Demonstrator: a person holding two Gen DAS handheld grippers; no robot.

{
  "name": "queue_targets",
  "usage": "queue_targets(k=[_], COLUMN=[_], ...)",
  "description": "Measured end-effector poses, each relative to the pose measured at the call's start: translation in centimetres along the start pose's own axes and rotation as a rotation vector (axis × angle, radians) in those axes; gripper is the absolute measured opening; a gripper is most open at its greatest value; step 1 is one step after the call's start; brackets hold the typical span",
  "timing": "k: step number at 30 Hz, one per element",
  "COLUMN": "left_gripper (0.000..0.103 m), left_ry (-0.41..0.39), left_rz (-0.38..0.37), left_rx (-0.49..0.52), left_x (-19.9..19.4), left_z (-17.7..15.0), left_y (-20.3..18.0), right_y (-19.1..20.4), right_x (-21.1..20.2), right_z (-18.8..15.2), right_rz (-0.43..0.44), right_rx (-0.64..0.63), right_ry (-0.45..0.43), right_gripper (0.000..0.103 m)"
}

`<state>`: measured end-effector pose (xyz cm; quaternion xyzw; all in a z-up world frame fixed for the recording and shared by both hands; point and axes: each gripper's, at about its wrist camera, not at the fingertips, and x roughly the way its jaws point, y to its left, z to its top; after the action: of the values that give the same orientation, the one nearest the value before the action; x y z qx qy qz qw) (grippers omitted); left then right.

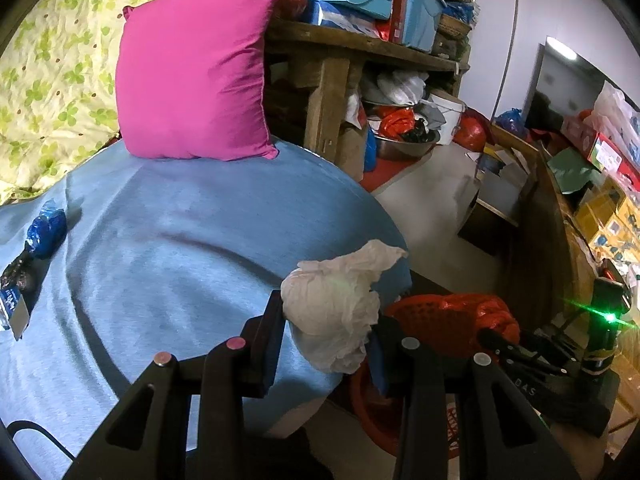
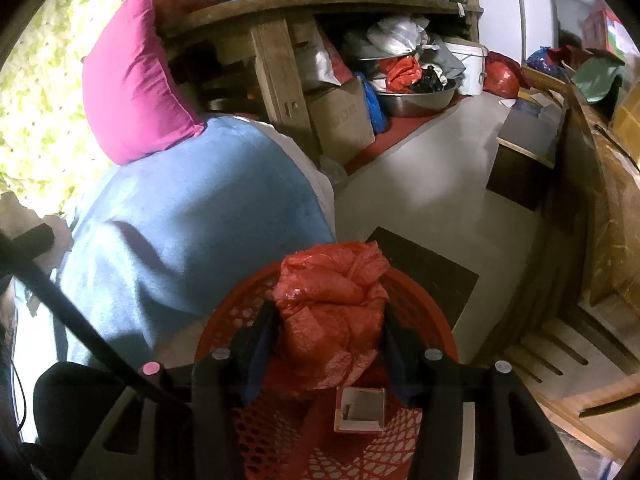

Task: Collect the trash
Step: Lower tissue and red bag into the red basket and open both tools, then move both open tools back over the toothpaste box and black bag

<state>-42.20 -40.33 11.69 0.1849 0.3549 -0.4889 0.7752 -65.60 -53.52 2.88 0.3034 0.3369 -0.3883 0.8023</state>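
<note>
Both grippers pitched steeply down, side by side at the blue bed cover's [image 1: 192, 240] edge.

Left gripper [image 1: 330, 332]: jaws nearly closed, clamped on a crumpled white tissue wad [image 1: 336, 312]. Wad sits between the pads and bulges up past the tips, over the cover's corner, just beside the red mesh basket [image 1: 432, 320] on the floor.

Right gripper [image 2: 330, 344]: directly above the same basket [image 2: 416, 300]. Crumpled red plastic bag [image 2: 332, 304] sits between the fingers; jaws partly open, and I can't tell whether the pads press on it. Small open carton [image 2: 360, 408] lies in the basket below the bag.

More trash on the cover, far left in the left view: blue wrapper [image 1: 46, 232], dark packet [image 1: 18, 292]. Pink cushion [image 1: 196, 68] stands at the cover's far end.
</note>
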Motion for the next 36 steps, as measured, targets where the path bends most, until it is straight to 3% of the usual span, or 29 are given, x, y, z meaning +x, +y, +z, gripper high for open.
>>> queue_targets(k=[14, 30, 32, 34, 36], left_gripper=[0.038, 0.040, 0.043, 0.067, 0.073], left_ry=[0.030, 0.190, 0.207, 0.219, 0.210], left_rz=[-0.042, -0.239, -0.267, -0.275, -0.262], left_rx=[0.039, 0.129, 0.148, 0.173, 0.181], left_x=[1.3, 4.8, 5.0, 5.3, 5.3], left_z=[0.1, -2.0, -2.2, -2.4, -2.5], left_y=[-2.7, -8.3, -8.9, -9.6, -9.9], right_y=[-1.6, -5.2, -5.5, -5.9, -6.1], right_x=[-0.6, -2.7, -2.6, -2.6, -2.4], right_z=[0.4, -0.2, -0.5, -0.9, -1.1], right_rz=[-0.007, -0.027, -0.025, -0.022, -0.017], right_rx=[0.036, 0.110, 0.120, 0.131, 0.142], right_ry=[-0.018, -0.072, -0.069, -0.066, -0.057], right_gripper=[0.060, 0.061, 0.061, 0.061, 0.061])
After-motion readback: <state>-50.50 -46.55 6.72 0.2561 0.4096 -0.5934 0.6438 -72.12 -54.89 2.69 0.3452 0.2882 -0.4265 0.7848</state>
